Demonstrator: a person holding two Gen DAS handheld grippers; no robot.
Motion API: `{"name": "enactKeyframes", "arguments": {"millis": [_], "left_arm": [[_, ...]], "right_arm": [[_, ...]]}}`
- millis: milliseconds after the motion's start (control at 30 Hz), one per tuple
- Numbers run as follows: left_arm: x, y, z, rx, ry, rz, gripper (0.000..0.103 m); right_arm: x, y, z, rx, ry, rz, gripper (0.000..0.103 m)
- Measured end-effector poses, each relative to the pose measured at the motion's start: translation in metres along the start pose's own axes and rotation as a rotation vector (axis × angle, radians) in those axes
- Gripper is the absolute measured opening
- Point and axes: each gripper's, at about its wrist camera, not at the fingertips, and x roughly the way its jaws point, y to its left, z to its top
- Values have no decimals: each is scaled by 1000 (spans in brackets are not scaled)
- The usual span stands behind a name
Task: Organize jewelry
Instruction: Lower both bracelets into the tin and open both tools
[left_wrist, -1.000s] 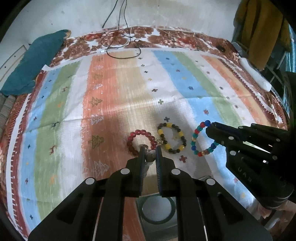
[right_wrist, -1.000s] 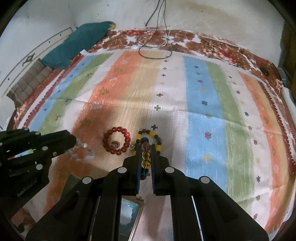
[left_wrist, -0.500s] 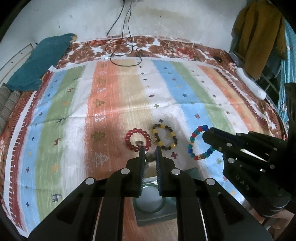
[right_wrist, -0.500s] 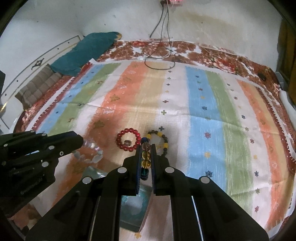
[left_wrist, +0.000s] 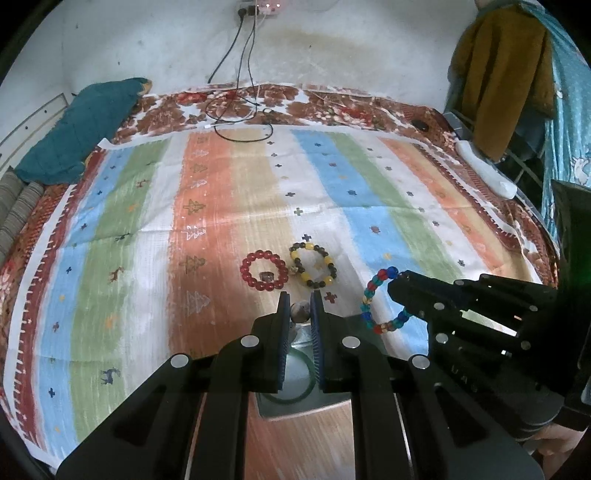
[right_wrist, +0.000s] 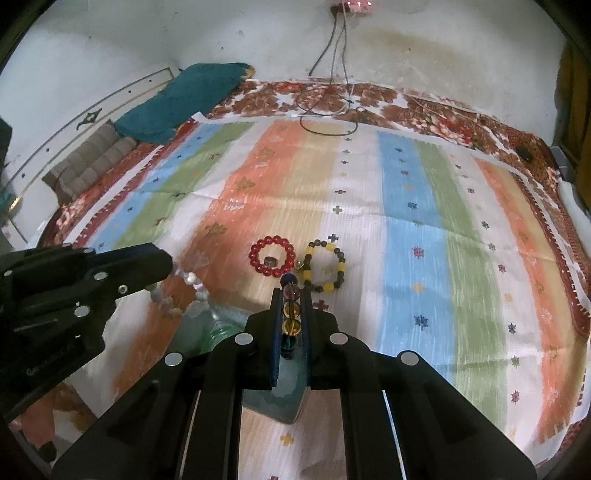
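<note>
My left gripper (left_wrist: 300, 308) is shut on a clear pale bead bracelet (right_wrist: 192, 286), held above the bed; it shows in the right wrist view (right_wrist: 162, 269). My right gripper (right_wrist: 291, 299) is shut on a multicolour bead bracelet (left_wrist: 376, 299), also lifted; it shows in the left wrist view (left_wrist: 395, 286). A red bead bracelet (left_wrist: 264, 269) with a small ring inside and a yellow-and-dark bead bracelet (left_wrist: 313, 265) lie side by side on the striped cloth (left_wrist: 221, 206), ahead of both grippers. A green glass holder (left_wrist: 293, 376) sits just below the grippers.
A teal pillow (left_wrist: 81, 129) lies at the far left. Black cables (left_wrist: 240, 114) run from a wall socket onto the cloth's far edge. Clothes (left_wrist: 506, 74) hang at the right. A white object (left_wrist: 487, 170) lies at the right edge.
Both grippers have risen and pulled back from the cloth with their bracelets; the two lying bracelets now sit farther ahead. The glass holder has come into view below.
</note>
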Motion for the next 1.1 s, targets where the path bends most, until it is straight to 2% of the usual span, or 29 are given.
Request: {"name": "enactKeyframes", "arguments": {"millis": [367, 467, 533, 567, 833, 1033, 1100], "left_arm": [[-9, -4, -14, 0, -10, -13, 11], [-6, -4, -16, -3, 9, -12, 12], [-3, 2, -15, -22, 13, 18, 13], [-2, 5, -15, -33, 17, 25, 15], [1, 26, -8, -82, 23, 70, 38], [16, 35, -2, -78, 51, 108, 48], [23, 37, 1, -68, 61, 128, 53]], "right_arm": [[-11, 6, -14, -10, 4, 43, 10], [-9, 5, -16, 0, 16, 51, 11], [-6, 2, -15, 14, 28, 46, 17], [-4, 0, -15, 18, 32, 35, 27], [12, -18, -10, 41, 79, -14, 29], [27, -29, 0, 54, 105, -36, 37], [32, -32, 5, 55, 109, -42, 43]]}}
